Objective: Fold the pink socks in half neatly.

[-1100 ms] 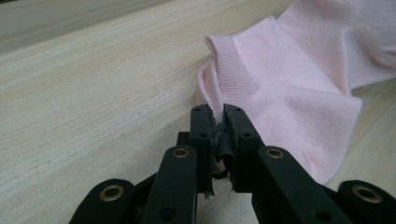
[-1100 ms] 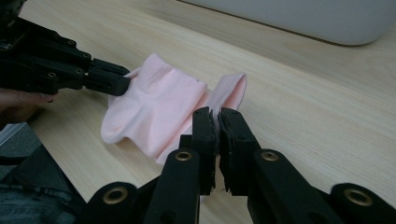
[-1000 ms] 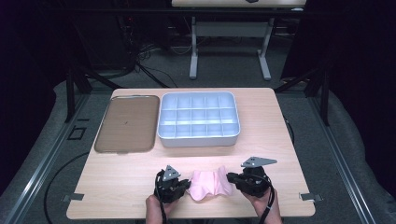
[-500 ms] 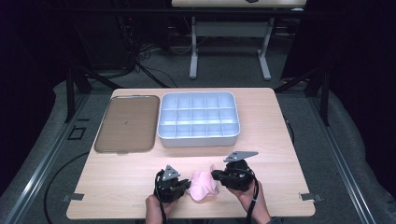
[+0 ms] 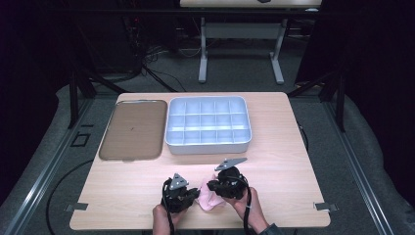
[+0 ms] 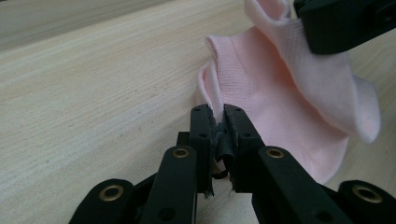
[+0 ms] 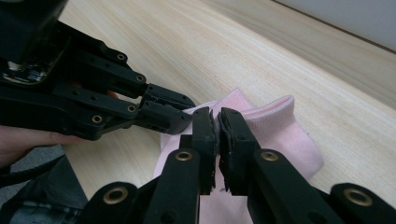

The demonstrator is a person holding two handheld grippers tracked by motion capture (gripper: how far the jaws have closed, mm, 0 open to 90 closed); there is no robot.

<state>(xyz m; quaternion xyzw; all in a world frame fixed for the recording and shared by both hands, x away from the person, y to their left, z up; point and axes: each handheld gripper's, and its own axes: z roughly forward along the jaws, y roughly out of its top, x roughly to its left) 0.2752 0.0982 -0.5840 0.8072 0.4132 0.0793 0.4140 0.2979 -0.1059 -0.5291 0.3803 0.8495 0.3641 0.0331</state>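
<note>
Both grippers pinch the pink sock; right gripper has slid in beside the left gripper, bunching it up since earlier.

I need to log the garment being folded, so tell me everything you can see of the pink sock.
The pink sock is a short, pale pink ankle sock of fine ribbed knit, soft and limp. It lies crumpled and partly doubled over on the wooden table, near the front edge. The left hand-held gripper is shut on one edge of the fabric, and the right hand-held gripper is shut on the cuff end, close beside it.
</note>
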